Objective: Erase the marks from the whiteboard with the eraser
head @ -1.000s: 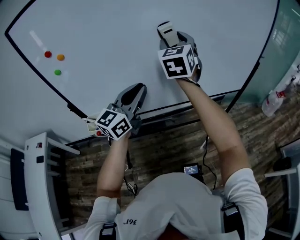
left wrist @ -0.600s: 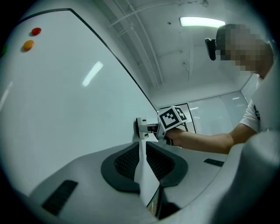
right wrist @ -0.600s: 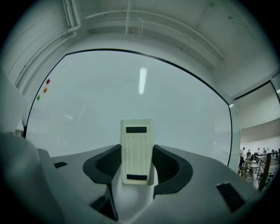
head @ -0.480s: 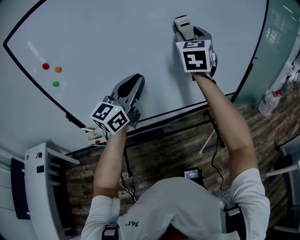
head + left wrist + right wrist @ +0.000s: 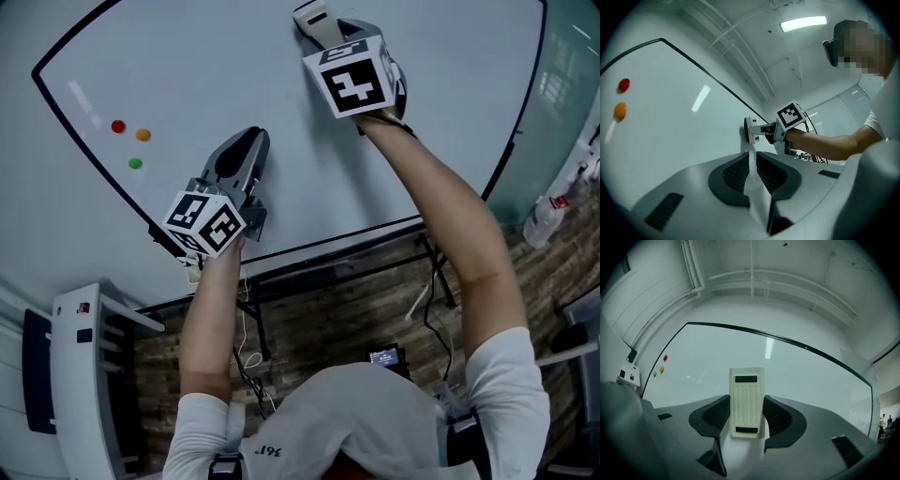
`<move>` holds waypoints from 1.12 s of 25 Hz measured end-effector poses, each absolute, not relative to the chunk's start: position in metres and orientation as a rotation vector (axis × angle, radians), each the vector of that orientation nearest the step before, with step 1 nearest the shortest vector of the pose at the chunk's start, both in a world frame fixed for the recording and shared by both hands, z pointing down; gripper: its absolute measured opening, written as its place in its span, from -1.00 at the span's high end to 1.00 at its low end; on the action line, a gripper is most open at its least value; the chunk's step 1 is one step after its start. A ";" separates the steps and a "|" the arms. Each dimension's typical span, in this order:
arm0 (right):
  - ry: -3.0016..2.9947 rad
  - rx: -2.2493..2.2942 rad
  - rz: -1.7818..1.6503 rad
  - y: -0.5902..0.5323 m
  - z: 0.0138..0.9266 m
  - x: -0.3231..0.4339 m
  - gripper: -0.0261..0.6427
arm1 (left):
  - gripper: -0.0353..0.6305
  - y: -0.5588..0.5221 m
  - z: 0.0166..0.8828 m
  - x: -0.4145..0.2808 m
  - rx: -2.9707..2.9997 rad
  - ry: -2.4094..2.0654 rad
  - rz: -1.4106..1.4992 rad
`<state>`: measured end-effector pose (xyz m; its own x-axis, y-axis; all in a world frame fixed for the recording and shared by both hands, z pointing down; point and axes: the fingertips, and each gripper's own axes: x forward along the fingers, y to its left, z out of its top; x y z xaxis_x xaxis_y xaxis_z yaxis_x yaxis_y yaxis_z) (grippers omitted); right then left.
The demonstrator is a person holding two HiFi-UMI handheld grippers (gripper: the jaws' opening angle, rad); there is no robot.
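The whiteboard (image 5: 281,122) fills the upper head view inside a black frame. My right gripper (image 5: 323,33) is high on the board, shut on a cream eraser (image 5: 314,17) whose face lies against the surface. In the right gripper view the eraser (image 5: 746,394) stands upright between the pads of the right gripper (image 5: 746,414). My left gripper (image 5: 242,142) rests lower left on the board, shut with nothing in it. The left gripper view looks past the left gripper (image 5: 752,165) to the eraser (image 5: 751,130) pressed on the whiteboard (image 5: 670,122). I make out no pen marks near the eraser.
Red (image 5: 118,126), orange (image 5: 142,134) and green (image 5: 135,163) magnets sit at the board's left. A white cabinet (image 5: 84,375) stands at lower left. A spray bottle (image 5: 544,220) is at the right, by a glass wall. The board's stand (image 5: 431,272) rises from wood-pattern floor.
The right gripper swept the eraser right, then back left and higher on the board. The left gripper rose from the board's lower edge up and to the left.
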<state>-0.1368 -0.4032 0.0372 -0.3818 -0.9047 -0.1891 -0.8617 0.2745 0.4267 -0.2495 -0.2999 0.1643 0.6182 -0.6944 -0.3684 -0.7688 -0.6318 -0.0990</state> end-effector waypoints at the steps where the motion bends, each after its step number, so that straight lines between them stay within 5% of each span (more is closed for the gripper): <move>1: -2.432 1.673 -0.747 -0.401 0.032 -0.151 0.19 | 0.73 -0.297 0.162 -0.258 -2.587 1.202 0.437; 12: -2.388 1.653 -0.802 -0.402 0.011 -0.226 0.19 | 0.73 -0.273 0.161 -0.336 -2.547 1.254 0.424; 28: -2.347 1.653 -0.809 -0.404 0.012 -0.213 0.19 | 0.73 -0.274 0.178 -0.290 -2.601 1.243 0.417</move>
